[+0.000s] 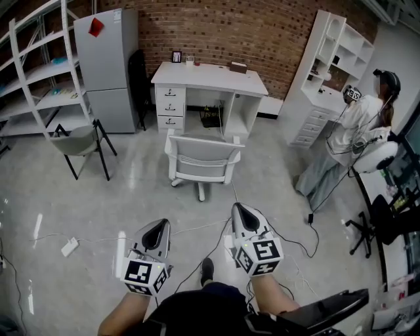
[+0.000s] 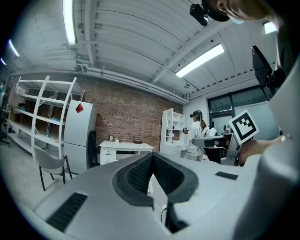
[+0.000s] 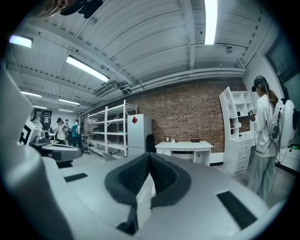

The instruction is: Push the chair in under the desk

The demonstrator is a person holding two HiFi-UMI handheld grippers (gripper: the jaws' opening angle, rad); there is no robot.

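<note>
Glossy pale floor [image 1: 131, 203], red brick wall [image 1: 262, 33] at back. Grey fridge [image 1: 108, 65] w/ red diamond sticker [image 1: 96, 27] stands against the wall; a white open rack [image 1: 58, 100] leans at picture left. Grey spare seat [image 1: 77, 141] on black legs sits in front of the rack. White power strip [image 1: 69, 247] lies on the floor. At picture right: tall white shelf unit [image 1: 315, 98] w/ drawers, and a person in white [image 1: 357, 125] just beside it. Tube lights [image 3: 211, 14] run across the ribbed ceiling.
</note>
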